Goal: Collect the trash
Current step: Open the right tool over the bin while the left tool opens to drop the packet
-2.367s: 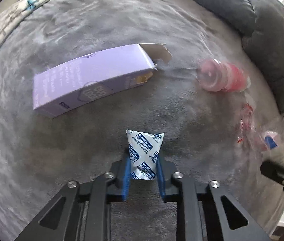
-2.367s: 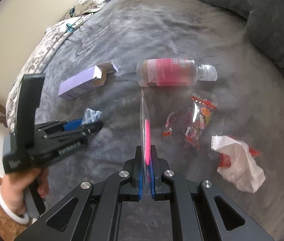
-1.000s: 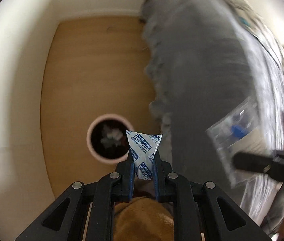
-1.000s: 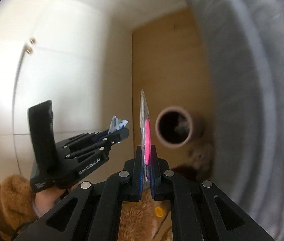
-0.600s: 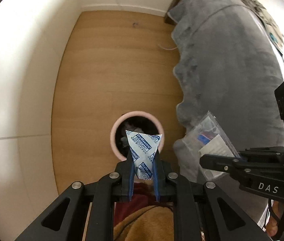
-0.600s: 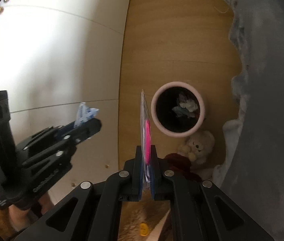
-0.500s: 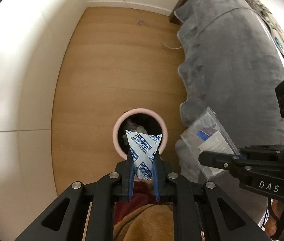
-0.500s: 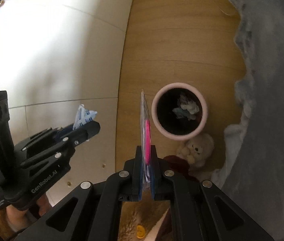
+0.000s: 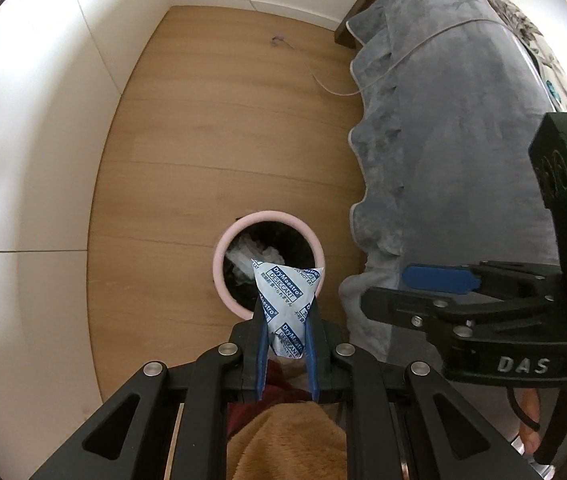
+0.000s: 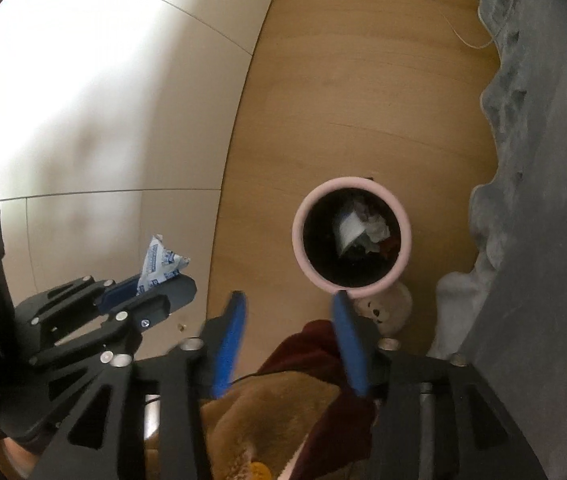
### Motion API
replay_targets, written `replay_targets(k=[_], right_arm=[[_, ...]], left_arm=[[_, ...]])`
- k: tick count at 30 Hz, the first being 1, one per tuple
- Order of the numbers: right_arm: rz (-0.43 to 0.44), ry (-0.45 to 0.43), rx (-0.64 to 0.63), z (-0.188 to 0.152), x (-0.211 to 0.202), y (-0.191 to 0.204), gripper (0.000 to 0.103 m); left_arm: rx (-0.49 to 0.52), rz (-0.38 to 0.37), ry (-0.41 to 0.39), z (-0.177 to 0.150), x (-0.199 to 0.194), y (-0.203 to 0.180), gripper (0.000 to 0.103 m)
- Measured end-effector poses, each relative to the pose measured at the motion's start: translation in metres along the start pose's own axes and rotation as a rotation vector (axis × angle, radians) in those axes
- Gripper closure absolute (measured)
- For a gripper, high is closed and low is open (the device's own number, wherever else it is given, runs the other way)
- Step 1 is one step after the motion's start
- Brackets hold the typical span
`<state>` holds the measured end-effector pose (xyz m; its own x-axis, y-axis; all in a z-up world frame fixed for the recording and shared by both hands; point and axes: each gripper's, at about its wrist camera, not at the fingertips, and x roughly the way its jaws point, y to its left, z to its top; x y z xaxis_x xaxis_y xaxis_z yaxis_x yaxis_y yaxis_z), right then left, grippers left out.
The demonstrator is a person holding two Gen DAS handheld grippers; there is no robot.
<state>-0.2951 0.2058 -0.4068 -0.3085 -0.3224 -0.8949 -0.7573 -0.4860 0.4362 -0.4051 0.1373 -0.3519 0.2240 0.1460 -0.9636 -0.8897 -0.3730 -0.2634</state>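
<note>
**Desiccant packet waits above the pink bin**

The left gripper (image 9: 285, 338) is clenched on a desiccant packet (image 9: 286, 304). The packet stands upright between the blue pads, its long axis along the fingers and its wide end pointing down toward the pink bin (image 9: 219, 268) on the wooden floor (image 9: 203, 140). In the left wrist view the bin mouth lies directly ahead of the packet tip, so I judge that a simple release would drop it inside. The right gripper (image 10: 289, 320) is opening its jaws, with nothing between them, and it hangs over the near rim of the same bin, beside the grey blanket (image 10: 543, 160). Crumpled trash (image 10: 359, 230) lies already in the bin.
</note>
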Motion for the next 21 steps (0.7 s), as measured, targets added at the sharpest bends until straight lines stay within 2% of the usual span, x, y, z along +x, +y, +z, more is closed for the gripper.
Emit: replay_targets(k=[6,12,16,17,19,20,21], right_arm=[[0.024,-0.05,0.069,-0.015,-0.032,-0.012,0.046],[0.034,-0.154,0.113,-0.041,-0.078,-0.021,0.041],[0.035,-0.173,0.135,-0.048,-0.091,-0.025,0.041],[0.04,-0.178,0.146,-0.05,-0.094,-0.028,0.041],[0.045,-0.18,0.162,-0.051,-0.095,-0.031,0.041],[0.05,-0.181,0.173,-0.052,-0.095,-0.034,0.041],[0.055,-0.181,0.181,-0.053,-0.095,-0.036,0.041]], left_arm=[[0.022,-0.016,0.013,0.004,0.007,-0.011,0.087],[0.055,-0.022,0.037,0.007,0.02,-0.03,0.087],[0.082,-0.023,0.039,0.011,0.026,-0.044,0.084],[0.087,-0.021,0.039,0.012,0.027,-0.047,0.081],[0.096,0.005,0.043,0.012,0.029,-0.05,0.066],[0.096,0.021,0.05,0.012,0.031,-0.05,0.039],[0.093,0.028,0.055,0.013,0.033,-0.05,0.016]])
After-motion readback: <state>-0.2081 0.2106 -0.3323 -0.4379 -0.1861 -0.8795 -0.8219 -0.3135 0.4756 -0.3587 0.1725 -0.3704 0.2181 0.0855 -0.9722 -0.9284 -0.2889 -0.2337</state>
